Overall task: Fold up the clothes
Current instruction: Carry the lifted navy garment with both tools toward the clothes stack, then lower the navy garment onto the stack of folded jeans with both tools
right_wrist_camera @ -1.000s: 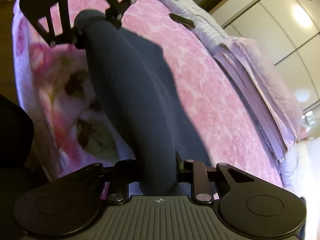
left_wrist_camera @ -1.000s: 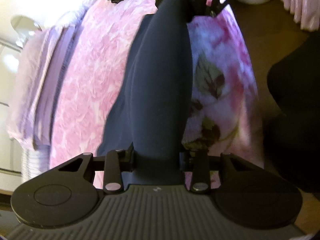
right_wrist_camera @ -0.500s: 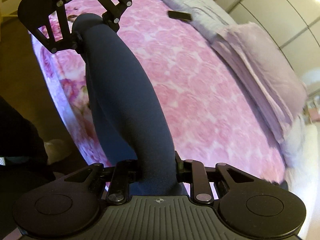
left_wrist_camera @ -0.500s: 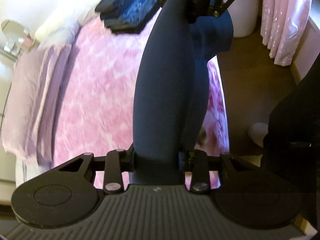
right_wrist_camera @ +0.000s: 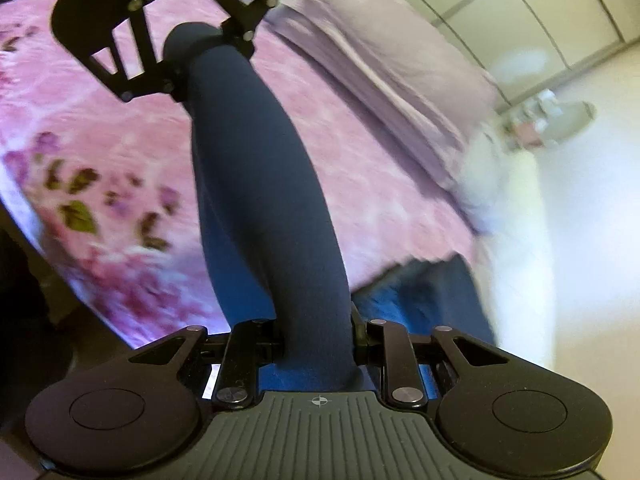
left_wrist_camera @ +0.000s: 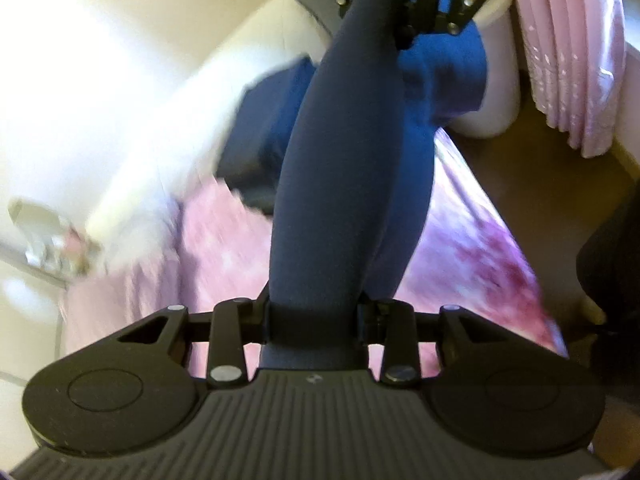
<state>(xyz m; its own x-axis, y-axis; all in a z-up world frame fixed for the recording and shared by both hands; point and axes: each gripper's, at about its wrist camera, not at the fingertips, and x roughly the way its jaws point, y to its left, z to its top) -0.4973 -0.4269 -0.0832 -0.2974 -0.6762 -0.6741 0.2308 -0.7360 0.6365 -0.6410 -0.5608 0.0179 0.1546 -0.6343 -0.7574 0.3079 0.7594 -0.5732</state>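
A dark navy garment [left_wrist_camera: 352,184] is stretched like a thick roll between my two grippers, above the pink floral bed [left_wrist_camera: 224,240]. My left gripper [left_wrist_camera: 314,316] is shut on one end of it. My right gripper [right_wrist_camera: 318,340] is shut on the other end [right_wrist_camera: 260,168]. Each gripper shows at the top of the other's view, the right one [left_wrist_camera: 408,24] and the left one [right_wrist_camera: 192,64]. Part of the garment hangs down below the right gripper [left_wrist_camera: 444,68].
A pile of dark blue clothes [left_wrist_camera: 264,136] lies on the bed near a white pillow [left_wrist_camera: 168,128]; the pile also shows in the right wrist view [right_wrist_camera: 424,292]. Folded lilac bedding [right_wrist_camera: 384,68] lies along the far side. Pink curtains [left_wrist_camera: 576,52] and brown floor [left_wrist_camera: 532,184] are at the right.
Both grippers have swung with the garment towards the head of the bed and risen. The pile of dark clothes and the pillow have come closer. The grips have not changed.
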